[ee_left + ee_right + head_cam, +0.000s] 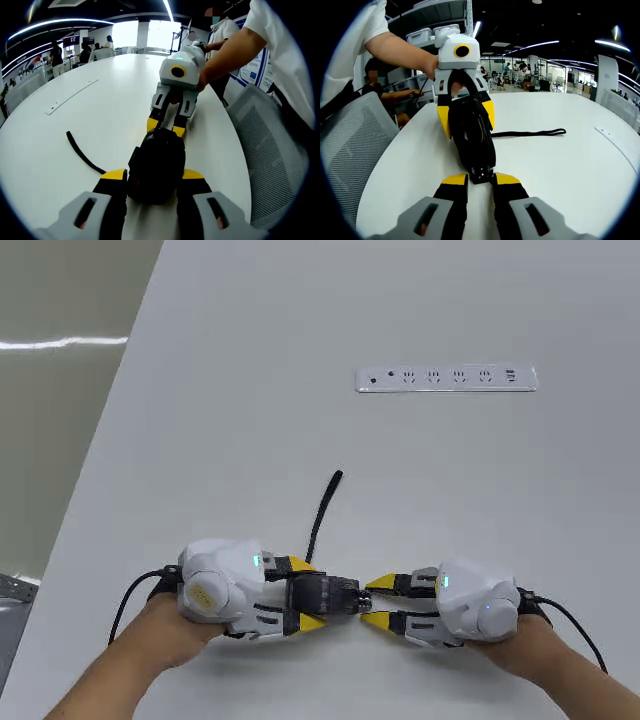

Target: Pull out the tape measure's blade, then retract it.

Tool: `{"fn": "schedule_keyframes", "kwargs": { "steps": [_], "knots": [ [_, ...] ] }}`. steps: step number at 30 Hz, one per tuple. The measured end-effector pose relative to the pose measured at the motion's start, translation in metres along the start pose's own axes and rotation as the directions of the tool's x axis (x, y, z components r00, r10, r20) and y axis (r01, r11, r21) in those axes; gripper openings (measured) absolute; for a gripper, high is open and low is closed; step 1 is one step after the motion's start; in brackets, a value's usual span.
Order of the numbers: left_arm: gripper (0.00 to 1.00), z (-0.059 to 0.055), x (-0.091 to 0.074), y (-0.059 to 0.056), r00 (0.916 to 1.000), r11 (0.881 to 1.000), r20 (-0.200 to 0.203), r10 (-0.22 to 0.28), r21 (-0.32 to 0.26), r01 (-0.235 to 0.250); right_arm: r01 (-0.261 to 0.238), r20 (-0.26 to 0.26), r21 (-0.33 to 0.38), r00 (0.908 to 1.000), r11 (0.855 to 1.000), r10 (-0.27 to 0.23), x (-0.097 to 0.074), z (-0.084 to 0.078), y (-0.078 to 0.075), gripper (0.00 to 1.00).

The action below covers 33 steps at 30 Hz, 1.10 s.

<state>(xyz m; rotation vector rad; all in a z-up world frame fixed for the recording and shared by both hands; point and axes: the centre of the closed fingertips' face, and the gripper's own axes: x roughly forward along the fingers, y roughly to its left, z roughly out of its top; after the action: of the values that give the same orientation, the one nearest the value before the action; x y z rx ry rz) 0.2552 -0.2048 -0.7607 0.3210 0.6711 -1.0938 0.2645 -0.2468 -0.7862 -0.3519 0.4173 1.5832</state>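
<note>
White table (300, 390): large, rounded edge, carries all items noted. Grey mesh chair (355, 145): stands off the near edge of the table, seen also from the left gripper view (270, 150). Left gripper (308, 593): at the near edge, left of centre, lying low over the table and pointing right; its yellow-tipped jaws are clamped on the two flanks of the tape measure (325, 594), as confirmed in its own view (153, 175) and from the opposite side (466, 117). Right gripper (372, 601): near edge, right of centre, pointing left, tip to tip with the left one; jaws set narrow, flanking the right-hand end of the case (481, 179). Whether its pads actually touch that end cannot be told. Seen also from the left gripper view (165, 127). Tape measure: black case (157, 165), held just above or on the table between the two grippers (471, 132). Power strip (446, 378): white, flat on the table, far right, well apart from the work. Strap (323, 510): black, runs from the case toward the far side, lying on the table (80, 150) (530, 133).
</note>
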Motion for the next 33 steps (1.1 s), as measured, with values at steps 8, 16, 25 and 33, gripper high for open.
{"fn": "schedule_keyframes", "kwargs": {
  "steps": [8,16,25,33],
  "knots": [
    [0.35,0.0002,0.0003,0.0000,1.0000,1.000,0.000,0.001,0.001,-0.001,0.013,0.015,0.010,0.9998,1.000,-0.014,0.0011,0.0020,-0.0025,0.16],
    [0.35,0.0001,-0.0005,0.0004,1.0000,1.000,0.000,0.001,0.002,-0.001,0.025,0.055,-0.003,0.9982,1.000,-0.025,0.0023,0.0013,-0.0031,0.15],
    [0.35,-0.0003,-0.0004,0.0009,1.0000,1.000,0.002,0.001,0.001,-0.001,0.025,0.079,0.007,0.9965,1.000,-0.026,0.0017,0.0022,-0.0023,0.14],
    [0.35,-0.0002,-0.0002,0.0004,1.0000,1.000,0.001,0.004,0.002,-0.004,0.026,0.092,0.010,0.9954,1.000,-0.027,0.0015,0.0012,-0.0018,0.13]
  ]
}}
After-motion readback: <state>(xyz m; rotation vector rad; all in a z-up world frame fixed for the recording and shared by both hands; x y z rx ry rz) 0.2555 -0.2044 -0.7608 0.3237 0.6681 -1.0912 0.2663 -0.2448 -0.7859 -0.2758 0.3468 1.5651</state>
